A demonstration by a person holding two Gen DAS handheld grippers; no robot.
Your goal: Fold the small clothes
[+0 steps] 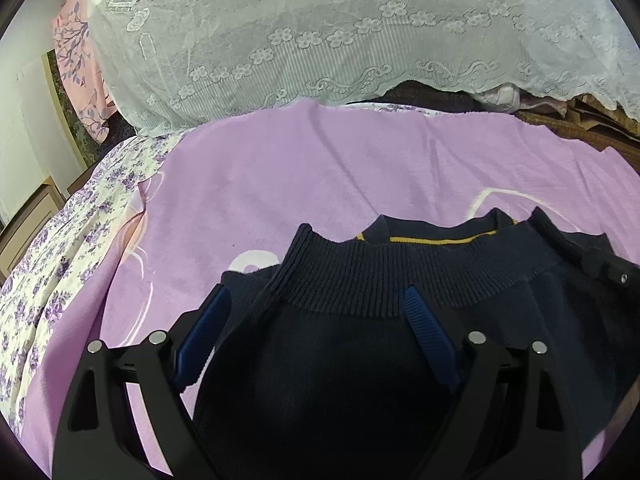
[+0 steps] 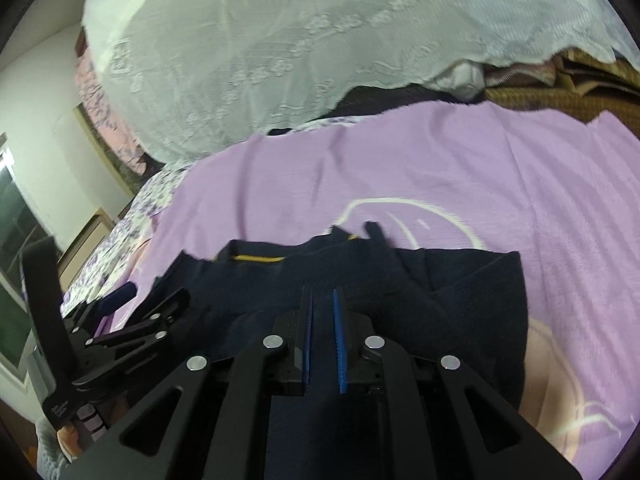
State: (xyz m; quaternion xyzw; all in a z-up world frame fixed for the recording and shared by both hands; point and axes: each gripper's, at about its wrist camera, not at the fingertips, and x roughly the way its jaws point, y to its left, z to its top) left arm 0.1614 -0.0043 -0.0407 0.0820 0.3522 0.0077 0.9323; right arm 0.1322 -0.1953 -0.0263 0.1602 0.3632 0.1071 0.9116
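A small navy knitted sweater with a ribbed hem and a yellow stripe at the collar lies on the purple blanket. Its hem end is folded up towards the collar. My left gripper is open, its blue pads either side of the ribbed hem. It also shows at the left of the right wrist view. My right gripper is nearly closed, its blue pads pinching a fold of the sweater. The right gripper's black tip also shows in the left wrist view.
A white lace cover drapes over a pile at the back. A floral sheet lies to the left of the blanket. Brown woven fabric sits at the back right. A white wall and a window are at the left.
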